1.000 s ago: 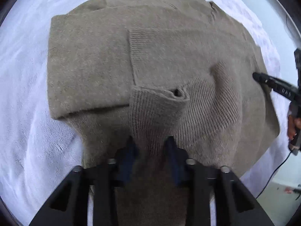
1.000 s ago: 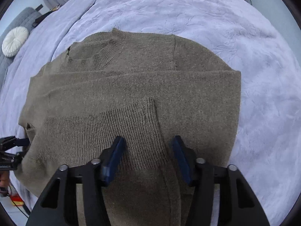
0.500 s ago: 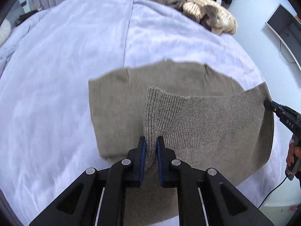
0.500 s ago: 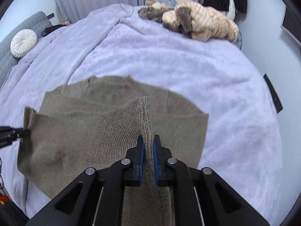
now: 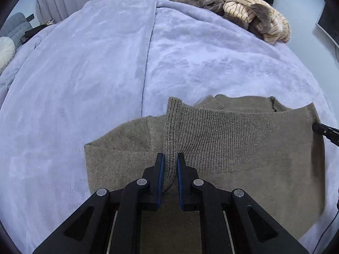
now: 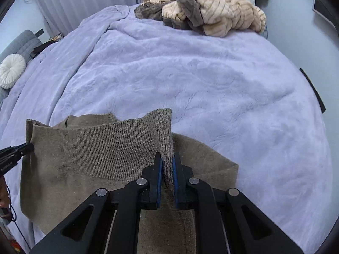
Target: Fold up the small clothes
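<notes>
An olive-brown knit sweater (image 5: 243,139) lies on a lavender bedspread (image 5: 95,67). My left gripper (image 5: 170,158) is shut on the left corner of its ribbed hem and holds it lifted. My right gripper (image 6: 167,158) is shut on the right corner of the same hem (image 6: 118,148). The hem stretches raised between the two grippers, above the sweater's lower layer (image 6: 203,156). The right gripper's tip shows in the left wrist view (image 5: 317,128), and the left gripper's tip in the right wrist view (image 6: 27,148). The neckline is partly hidden behind the raised hem.
A pile of beige striped and brown clothes (image 6: 211,14) lies at the bed's far end, also in the left wrist view (image 5: 243,12). A white round cushion (image 6: 11,71) sits on a grey seat at left. Curtains hang behind. The bedspread (image 6: 190,74) stretches beyond the sweater.
Both grippers went from open over the hem to shut on its corners. They lifted the hem and carried it forward over the sweater towards the neckline.
</notes>
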{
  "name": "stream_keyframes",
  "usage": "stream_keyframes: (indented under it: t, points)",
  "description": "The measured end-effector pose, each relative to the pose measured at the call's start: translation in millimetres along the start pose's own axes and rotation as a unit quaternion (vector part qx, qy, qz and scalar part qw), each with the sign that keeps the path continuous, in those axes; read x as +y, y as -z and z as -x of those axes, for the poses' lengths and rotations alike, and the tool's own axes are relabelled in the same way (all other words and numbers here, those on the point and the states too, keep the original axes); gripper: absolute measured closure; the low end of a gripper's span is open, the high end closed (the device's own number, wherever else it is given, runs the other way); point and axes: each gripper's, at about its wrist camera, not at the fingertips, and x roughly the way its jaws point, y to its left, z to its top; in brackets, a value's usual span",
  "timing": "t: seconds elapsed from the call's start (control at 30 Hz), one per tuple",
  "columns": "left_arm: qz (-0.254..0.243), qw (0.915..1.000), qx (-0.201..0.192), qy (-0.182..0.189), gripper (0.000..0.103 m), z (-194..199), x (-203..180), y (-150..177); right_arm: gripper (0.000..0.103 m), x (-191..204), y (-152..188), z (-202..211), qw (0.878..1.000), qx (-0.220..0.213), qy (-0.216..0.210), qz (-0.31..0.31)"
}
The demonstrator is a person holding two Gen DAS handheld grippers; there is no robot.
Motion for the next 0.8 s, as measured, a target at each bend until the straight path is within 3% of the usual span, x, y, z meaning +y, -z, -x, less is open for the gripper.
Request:
stream_keyframes:
  t: [0.13,0.17,0.23,0.27,0.33,0.4,0.53,0.6,0.63,0.77,0.8]
  points:
    - [0.014,0.9993,0.002,-0.034,0.088,-9,11,3,0.092,-10,8,-28,0.999,0.027,-0.006,-0.019]
    - [0.022,0.9991,0.005,-0.037,0.076,-11,17,3,0.091,-14,10,-31,0.999,0.030,-0.004,-0.026]
    - [0.035,0.9964,-0.004,-0.078,0.052,-7,29,4,0.085,-26,11,-29,0.998,0.032,0.005,-0.047]
    - [0.039,0.9954,-0.007,-0.087,0.052,-4,33,5,0.079,-32,11,-27,0.998,0.033,0.010,-0.055]
    - [0.050,0.9935,-0.008,-0.102,0.052,6,44,7,0.079,-41,13,-16,0.997,0.029,0.044,-0.064]
    - [0.061,0.9937,-0.005,-0.093,0.052,14,52,9,0.079,-49,18,-2,0.995,0.024,0.060,-0.070]
    - [0.069,0.9963,0.022,-0.047,0.052,27,56,26,0.075,-61,39,24,0.993,0.031,0.006,-0.116]
    - [0.071,0.9962,0.040,-0.029,0.037,31,56,40,0.075,-62,56,33,0.990,0.041,-0.019,-0.130]
    - [0.077,0.9957,0.046,-0.022,0.025,35,56,49,0.074,-62,67,37,0.988,0.048,-0.038,-0.143]
    - [0.105,0.9915,0.075,0.016,0.023,50,61,85,0.050,-62,110,48,0.971,0.078,-0.110,-0.198]
    - [0.114,0.9899,0.082,0.022,0.023,52,63,92,0.049,-62,121,51,0.965,0.085,-0.132,-0.209]
